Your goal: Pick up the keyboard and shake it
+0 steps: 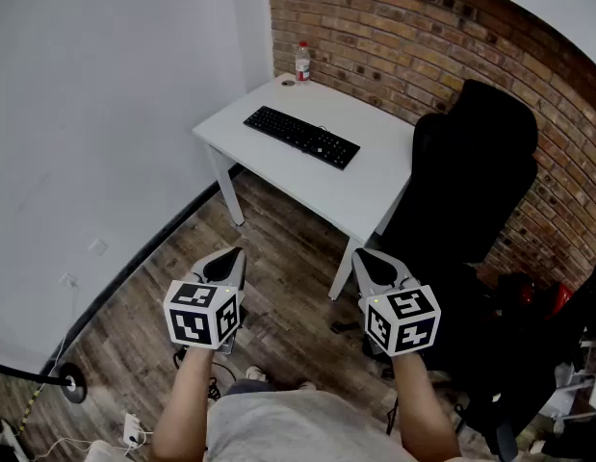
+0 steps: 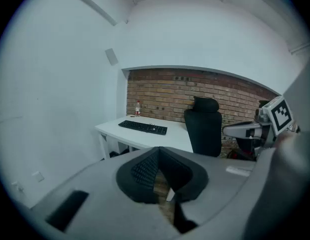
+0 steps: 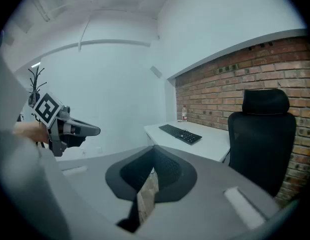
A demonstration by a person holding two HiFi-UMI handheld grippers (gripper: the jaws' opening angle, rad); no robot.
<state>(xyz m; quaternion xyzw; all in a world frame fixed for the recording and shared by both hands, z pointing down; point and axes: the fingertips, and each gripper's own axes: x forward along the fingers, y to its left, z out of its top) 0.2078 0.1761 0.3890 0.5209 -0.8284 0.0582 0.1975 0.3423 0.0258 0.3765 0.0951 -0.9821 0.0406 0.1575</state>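
A black keyboard (image 1: 301, 136) lies flat on a white desk (image 1: 375, 205), well ahead of both grippers; it also shows as the keyboard (image 2: 143, 127) in the left gripper view and the keyboard (image 3: 180, 133) in the right gripper view. My left gripper (image 1: 237, 255) is held over the wooden floor, shut and empty. My right gripper (image 1: 360, 255) hangs level with it to the right, also shut with nothing in it. Both point toward the desk from some distance away.
A water bottle (image 1: 302, 62) stands at the desk's far corner by the brick wall (image 1: 423, 37). A black office chair (image 1: 471, 176) sits right of the desk. White wall to the left; cables and a power strip (image 1: 132, 429) lie on the floor near my feet.
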